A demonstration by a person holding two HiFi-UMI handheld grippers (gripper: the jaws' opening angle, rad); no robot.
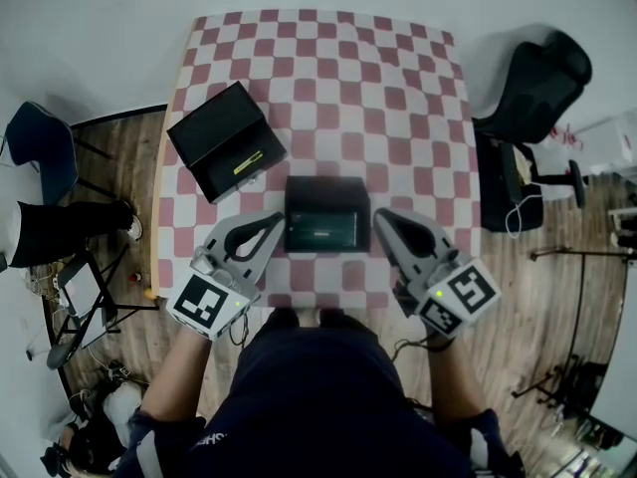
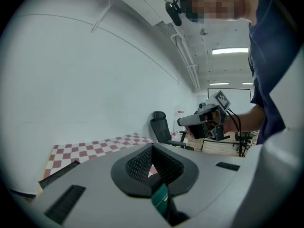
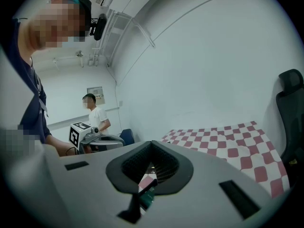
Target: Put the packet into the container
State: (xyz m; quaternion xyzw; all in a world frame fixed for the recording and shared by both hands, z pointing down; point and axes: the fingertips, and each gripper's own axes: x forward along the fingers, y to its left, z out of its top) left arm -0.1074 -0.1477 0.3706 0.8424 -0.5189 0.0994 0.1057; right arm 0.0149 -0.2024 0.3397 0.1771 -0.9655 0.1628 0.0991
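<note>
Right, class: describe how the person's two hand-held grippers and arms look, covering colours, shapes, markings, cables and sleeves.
The left hand-held gripper and right hand-held gripper are light grey, with black ribbed pads and jaws tapering to a point. Each carries a white cube printed with black square markers. A black cable hangs from the right one. The sleeves are dark and short.

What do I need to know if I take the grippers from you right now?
Left gripper: fingers shut, empty, just left of the container.
Right gripper: fingers shut, empty, just right of it.
The container is black, open, in the middle of the checkered table.
A dark green packet seems to lie inside it already.
Black box with a yellow label: back left, maybe the lid.
Left to do: probably just check the packet sits flat.
</note>
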